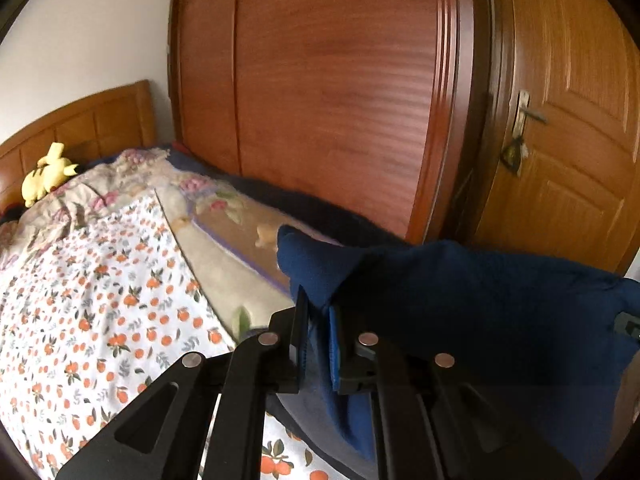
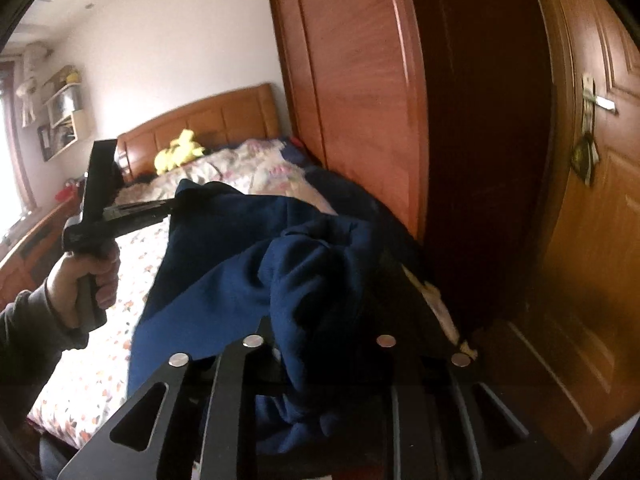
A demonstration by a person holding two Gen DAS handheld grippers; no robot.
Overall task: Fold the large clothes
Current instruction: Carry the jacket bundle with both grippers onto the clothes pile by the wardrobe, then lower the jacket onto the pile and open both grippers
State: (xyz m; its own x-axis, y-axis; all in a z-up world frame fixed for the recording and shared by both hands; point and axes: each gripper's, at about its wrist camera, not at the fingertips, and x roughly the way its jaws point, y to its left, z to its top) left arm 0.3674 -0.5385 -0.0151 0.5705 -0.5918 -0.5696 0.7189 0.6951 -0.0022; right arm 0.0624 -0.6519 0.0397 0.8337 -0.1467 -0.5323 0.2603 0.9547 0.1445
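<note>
- Left wrist view: my left gripper [image 1: 318,340] is clamped on a fold of the navy blue garment [image 1: 460,292]; cloth fills the narrow gap between the pads.
- From that grip the garment is lifted off the orange-print bedsheet [image 1: 92,304] and stretches away to the right of the frame, in front of the reddish wooden wardrobe [image 1: 328,92].
- Right wrist view: bunched navy fabric [image 2: 304,280] covers my right gripper [image 2: 320,360]; the fingertips are hidden, so I cannot tell whether it grips or has let go.
- Same view: my left hand [image 2: 90,276] holds the left gripper's handle at the left, its jaws pinching the garment's far corner above the bed.
- A yellow plush toy [image 1: 48,174] lies by the wooden headboard [image 1: 88,120], on the floral quilt [image 1: 132,184].
- A lighter wooden door [image 2: 600,200] with a lever handle stands to the right of the wardrobe.
</note>
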